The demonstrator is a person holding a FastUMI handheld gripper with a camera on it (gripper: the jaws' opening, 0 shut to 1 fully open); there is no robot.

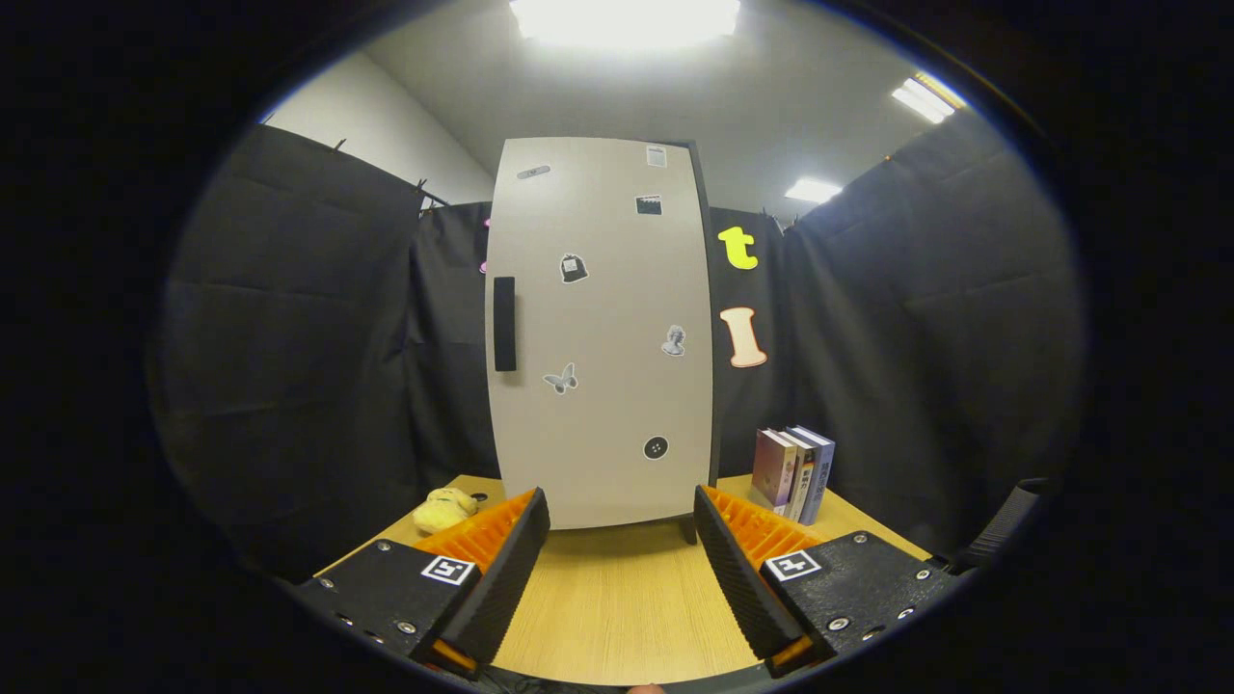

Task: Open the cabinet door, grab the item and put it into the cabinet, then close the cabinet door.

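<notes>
A tall pale cabinet (600,328) stands upright on the wooden table (617,598), straight ahead of my fingers. Its door is closed and carries several small stickers. A dark vertical handle (504,324) sits near the door's left side. A small yellow plush item (443,509) lies on the table left of the cabinet, just beyond my left finger. My gripper (622,525) is open above the table, short of the cabinet, with nothing between its fingers.
Three books (794,472) stand upright on the table to the right of the cabinet. Black cloth walls close in the booth behind and on both sides. Bare tabletop lies between my fingers and the cabinet's base.
</notes>
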